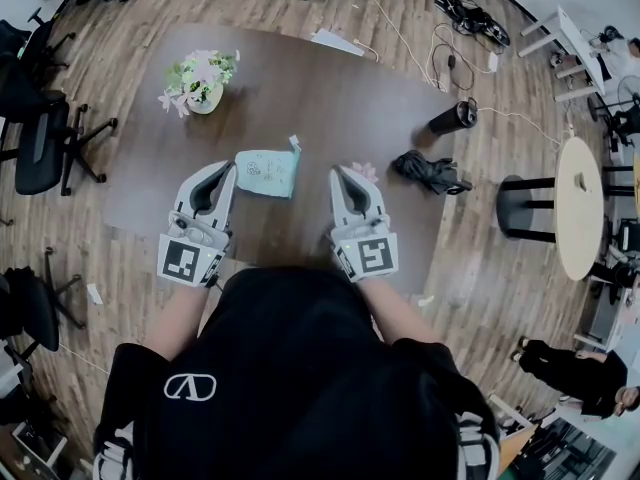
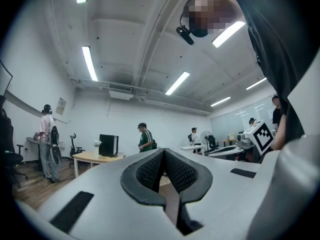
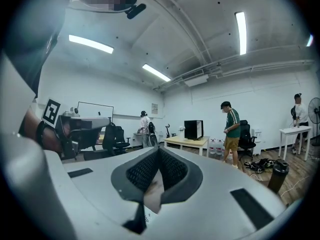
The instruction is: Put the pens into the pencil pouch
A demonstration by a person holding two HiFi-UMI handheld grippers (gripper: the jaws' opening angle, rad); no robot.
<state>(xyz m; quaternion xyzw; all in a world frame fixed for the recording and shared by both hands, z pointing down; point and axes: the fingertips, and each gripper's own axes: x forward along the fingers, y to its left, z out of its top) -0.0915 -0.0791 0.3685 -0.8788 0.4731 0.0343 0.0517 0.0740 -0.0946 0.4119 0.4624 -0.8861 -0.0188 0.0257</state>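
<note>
A pale teal pencil pouch point(image 1: 267, 173) lies flat on the dark brown table point(image 1: 330, 98), between my two grippers and a little beyond their tips. My left gripper point(image 1: 228, 168) is just left of the pouch, shut, with nothing between its pads. My right gripper point(image 1: 338, 173) is to the pouch's right, also shut and empty. A small pink thing point(image 1: 367, 171) lies by the right gripper's tip; I cannot tell what it is. Both gripper views look level across the room, with the left gripper point(image 2: 163, 151) and the right gripper point(image 3: 158, 149) showing pads pressed together. I see no pen plainly.
A pot of pale flowers point(image 1: 200, 80) stands at the table's far left. A black bottle point(image 1: 452, 117) and a black bundle point(image 1: 430, 171) lie at the right edge. Office chairs point(image 1: 40, 148) stand left; a round table point(image 1: 580, 203) stands right. People point(image 2: 145, 138) stand across the room.
</note>
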